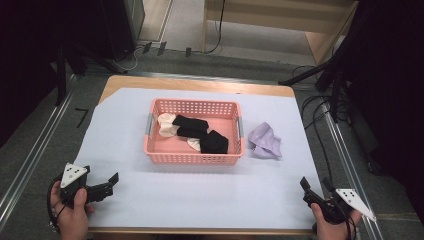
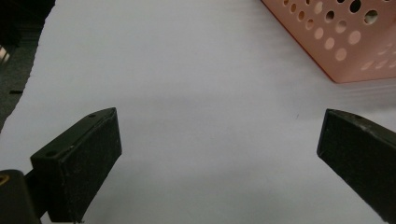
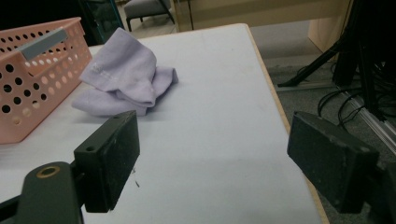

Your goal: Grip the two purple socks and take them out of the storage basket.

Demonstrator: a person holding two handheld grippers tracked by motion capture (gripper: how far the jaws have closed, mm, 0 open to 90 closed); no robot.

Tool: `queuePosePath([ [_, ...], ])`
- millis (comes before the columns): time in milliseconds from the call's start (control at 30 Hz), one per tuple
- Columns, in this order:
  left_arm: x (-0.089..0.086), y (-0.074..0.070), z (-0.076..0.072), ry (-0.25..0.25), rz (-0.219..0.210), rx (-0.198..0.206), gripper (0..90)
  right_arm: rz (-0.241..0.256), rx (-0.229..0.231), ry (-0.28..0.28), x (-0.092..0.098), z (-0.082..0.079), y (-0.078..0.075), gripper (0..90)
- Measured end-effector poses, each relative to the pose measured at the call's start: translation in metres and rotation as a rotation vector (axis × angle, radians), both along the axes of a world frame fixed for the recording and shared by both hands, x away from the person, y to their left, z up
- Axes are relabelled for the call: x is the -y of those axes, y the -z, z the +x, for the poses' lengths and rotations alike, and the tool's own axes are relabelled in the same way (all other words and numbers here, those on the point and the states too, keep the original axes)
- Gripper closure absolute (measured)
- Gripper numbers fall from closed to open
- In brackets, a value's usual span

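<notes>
My left gripper [image 1: 106,186] and right gripper [image 1: 316,190] both gape empty; socks [image 1: 192,131] sit in the basket [image 1: 194,157], lilac socks [image 3: 123,79] ahead of my right jaws remain.

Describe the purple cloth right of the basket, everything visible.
The purple cloth is soft pale lilac fabric, possibly socks, crumpled into a loose folded heap with one upper layer draped over a lower one. It lies on the white table cover, just right of the pink perforated basket, close to it; contact cannot be told. Nothing grips it.
</notes>
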State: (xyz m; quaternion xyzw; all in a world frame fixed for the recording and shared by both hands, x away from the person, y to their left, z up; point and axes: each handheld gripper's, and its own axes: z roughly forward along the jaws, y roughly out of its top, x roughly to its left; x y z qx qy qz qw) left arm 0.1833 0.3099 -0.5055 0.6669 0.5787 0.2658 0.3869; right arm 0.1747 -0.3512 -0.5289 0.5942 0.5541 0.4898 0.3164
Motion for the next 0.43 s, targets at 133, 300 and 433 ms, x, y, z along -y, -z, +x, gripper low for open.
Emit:
queuePosePath([
  [133,0.0001,0.0,0.0,-0.001,0.002,0.0,0.5,0.046,0.012,0.01,0.003,-0.0029,0.0006,15.6],
  [300,0.0,0.0,0.0001,-0.003,0.001,0.0,0.5,0.086,0.025,0.033,0.0071,-0.0036,0.0016,15.1],
  [433,0.0002,-0.0002,0.0,-0.004,0.003,-0.002,0.5,0.081,0.026,0.032,0.0069,-0.0038,0.0016,15.1],
])
